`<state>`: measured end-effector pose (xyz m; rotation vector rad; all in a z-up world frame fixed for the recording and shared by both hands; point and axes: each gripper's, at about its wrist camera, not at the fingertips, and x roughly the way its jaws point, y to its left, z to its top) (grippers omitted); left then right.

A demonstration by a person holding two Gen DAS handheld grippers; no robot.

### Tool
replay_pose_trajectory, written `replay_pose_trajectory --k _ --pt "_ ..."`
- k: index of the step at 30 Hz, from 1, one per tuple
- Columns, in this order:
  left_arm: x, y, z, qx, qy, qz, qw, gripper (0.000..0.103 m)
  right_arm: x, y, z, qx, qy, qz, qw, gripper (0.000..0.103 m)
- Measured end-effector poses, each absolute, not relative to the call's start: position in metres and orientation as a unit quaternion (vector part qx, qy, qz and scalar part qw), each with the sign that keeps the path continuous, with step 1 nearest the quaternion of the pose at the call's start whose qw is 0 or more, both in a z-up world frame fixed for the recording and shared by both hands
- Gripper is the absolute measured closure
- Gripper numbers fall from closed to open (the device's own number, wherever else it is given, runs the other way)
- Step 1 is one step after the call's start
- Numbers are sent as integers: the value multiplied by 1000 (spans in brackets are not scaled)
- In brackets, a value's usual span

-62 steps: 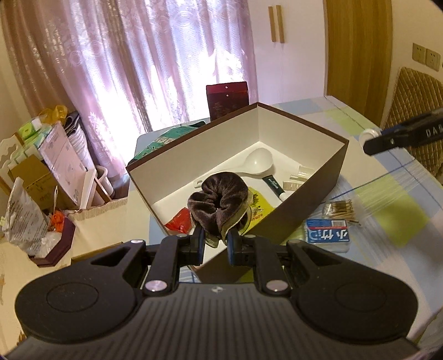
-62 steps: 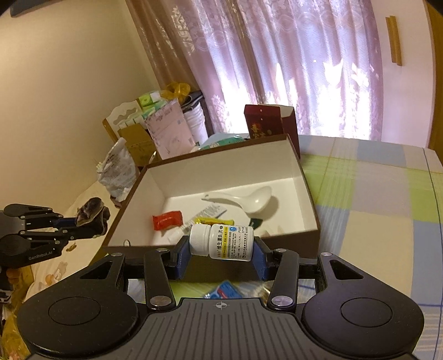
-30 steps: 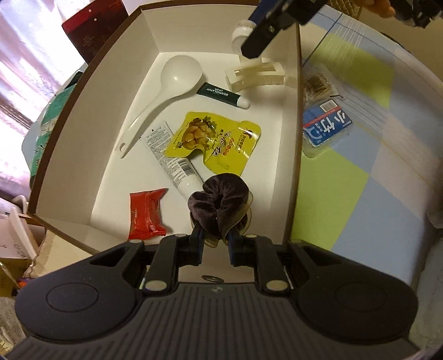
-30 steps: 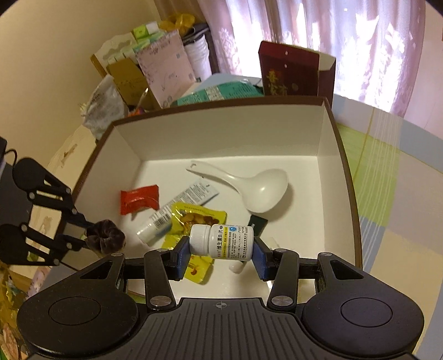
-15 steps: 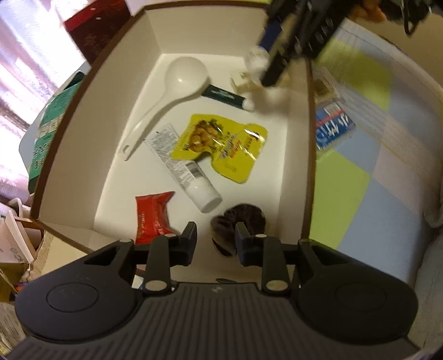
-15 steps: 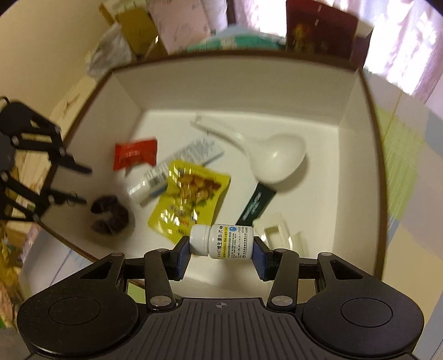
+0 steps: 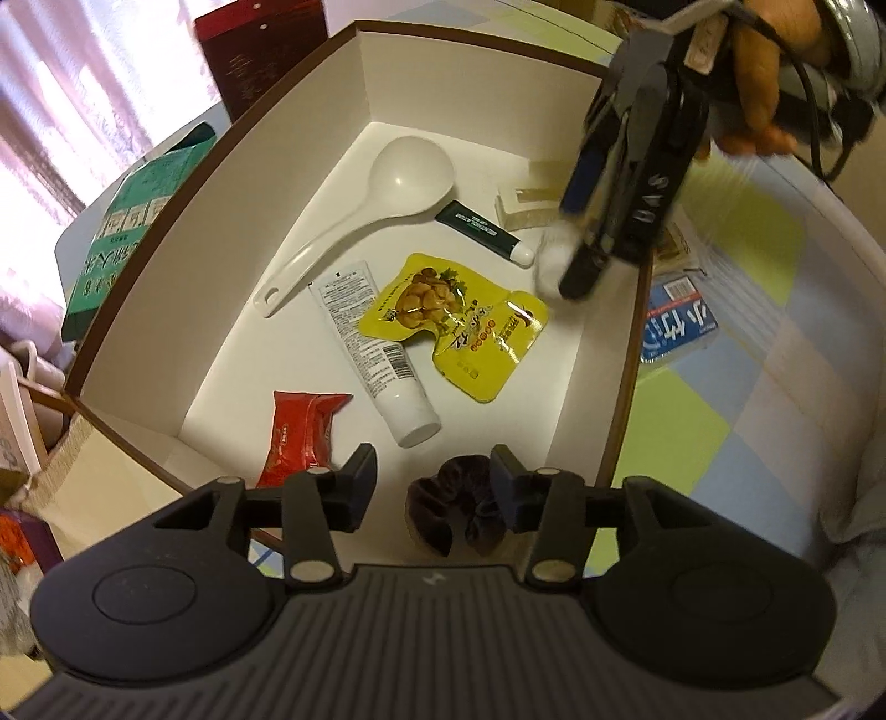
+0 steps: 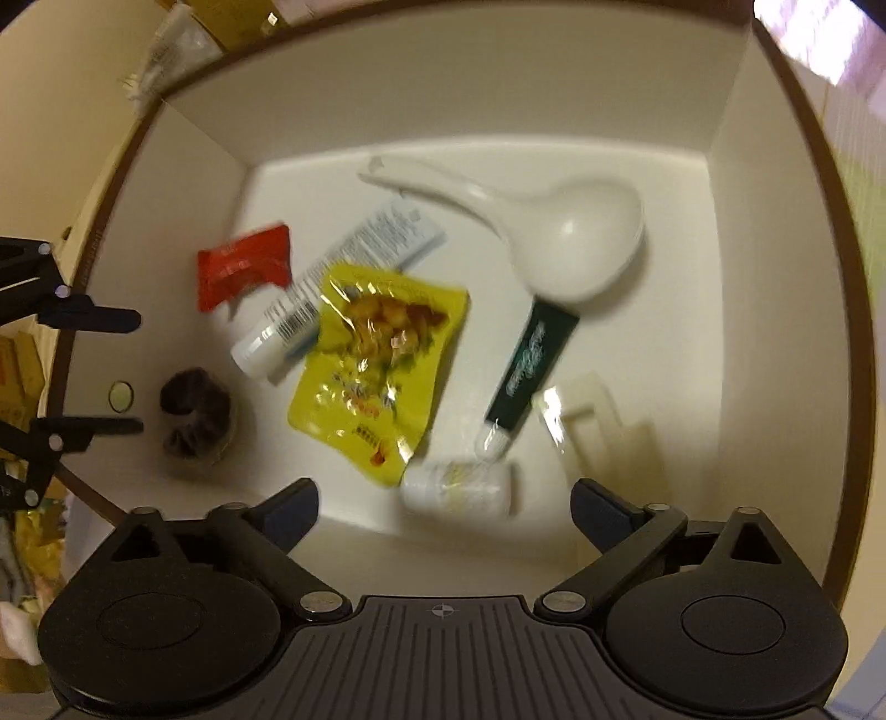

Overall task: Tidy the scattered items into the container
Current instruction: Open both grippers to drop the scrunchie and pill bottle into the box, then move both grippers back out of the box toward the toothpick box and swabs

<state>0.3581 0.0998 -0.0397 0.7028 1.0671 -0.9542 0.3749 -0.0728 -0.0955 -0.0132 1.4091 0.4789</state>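
Hovering over the near end of the brown box (image 7: 343, 44), the left gripper (image 7: 432, 482) is spreading its jaws, and the dark velvet scrunchie (image 7: 454, 515) is lying loose on the white floor below them, touching neither pad. Across the box, the right gripper (image 8: 443, 509) is likewise opening wide, with the white pill bottle (image 8: 457, 487) blurred between and below its jaws, clear of both pads, so it appears to be dropping free or just landing by the near wall.

Beyond these two, the box is already holding a yellow snack pouch (image 7: 454, 315), a white tube (image 7: 376, 354) lying partly under it, a red sachet (image 7: 302, 432), a dark green tube (image 7: 484, 232), a white ladle (image 7: 387, 188) and a pale hair claw (image 8: 603, 421). Outside the right wall, a blue tissue packet (image 7: 678, 327) and what look like cotton swabs are sitting on the checked tablecloth (image 7: 736, 421), so the tidying is not finished.

Doing this release well is a matter of letting the jaws part fully before lifting, so neither the soft scrunchie nor the round bottle is snagging on a pad and being dragged out. Rising straight up, clear of the box rim, is looking safest, and the bottle may be rolling, so it is worth watching before reaching for the packet.
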Motion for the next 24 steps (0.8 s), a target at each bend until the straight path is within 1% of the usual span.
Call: replay_pose_trajectory --k 2,4,6,10,12,14,16,18,20,24 --pt "359 101 -40 309 484 -420 703 54 375 -76 -93 10 643 220 734 2" --pt "360 101 -41 304 490 -415 704 53 375 -78 -90 19 643 224 732 2" --pt "361 102 -42 302 496 -406 706 46 373 -78 -86 11 642 221 734 2" --pt "361 100 -42 299 498 -396 711 41 371 -82 -79 1 640 220 736 2" --pt "361 98 -41 295 501 -390 714 35 369 -84 -77 -4 644 226 731 2" --pt "360 94 -41 293 503 -382 717 31 367 -85 -74 -10 640 224 735 2" --pt "359 91 -40 291 505 -376 720 30 364 -86 -70 -12 632 224 742 1" --pt "357 88 -39 292 506 -369 723 23 360 -87 -65 -9 623 224 749 1" --pt "355 86 -37 289 506 -360 728 20 356 -87 -60 -9 616 223 756 1" --pt "350 82 -31 285 506 -346 737 20 350 -87 -49 -11 603 220 767 1"
